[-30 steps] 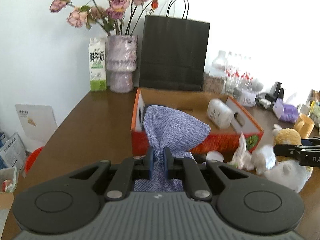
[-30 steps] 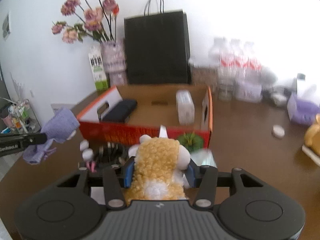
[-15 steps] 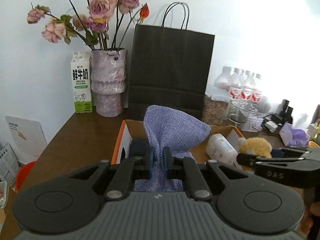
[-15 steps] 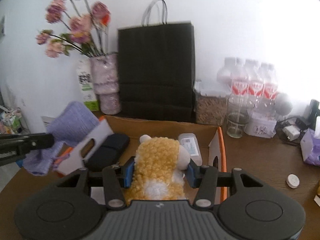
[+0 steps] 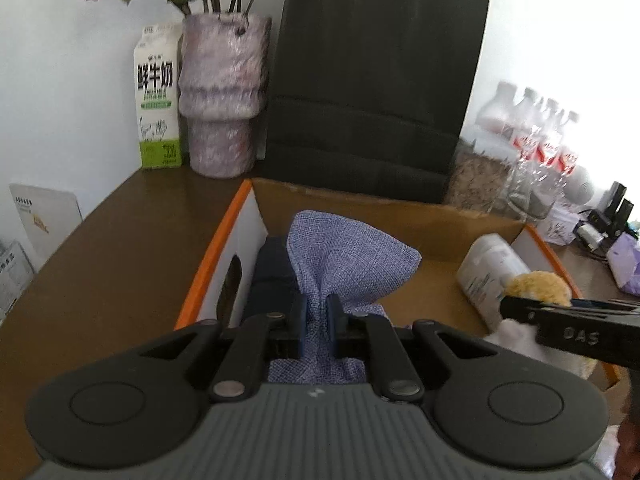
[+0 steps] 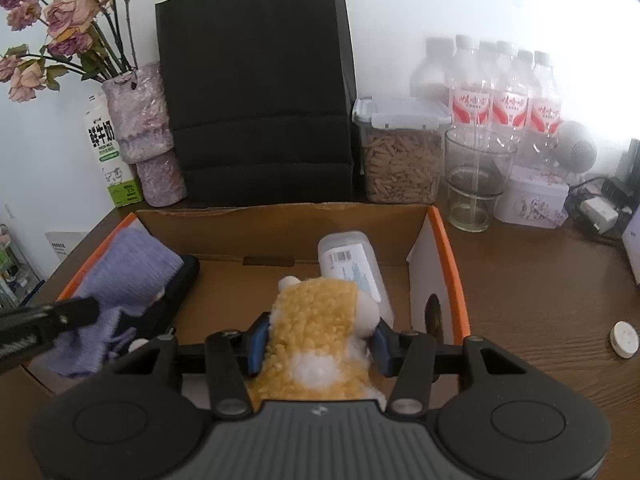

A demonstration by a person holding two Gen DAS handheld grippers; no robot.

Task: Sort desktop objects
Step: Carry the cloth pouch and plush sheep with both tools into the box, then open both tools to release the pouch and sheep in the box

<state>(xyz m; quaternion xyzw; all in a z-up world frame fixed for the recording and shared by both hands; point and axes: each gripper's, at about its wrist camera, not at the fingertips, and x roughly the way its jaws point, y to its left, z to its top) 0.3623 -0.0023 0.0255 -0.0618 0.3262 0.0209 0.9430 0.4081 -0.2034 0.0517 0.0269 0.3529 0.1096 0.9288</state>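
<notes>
Now lower — pouch [image 5: 344, 256], plush [image 6: 316, 320] inside box [image 6: 444, 240]

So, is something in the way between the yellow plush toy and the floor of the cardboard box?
Nothing visible blocks it. The right gripper holds the plush toy above bare cardboard box floor. A white bottle lies just beyond it, and a dark case lies at the box's left side.

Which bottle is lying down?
The white bottle inside the cardboard box lies on its side. The red-labelled water bottles by the wall all stand upright.
</notes>
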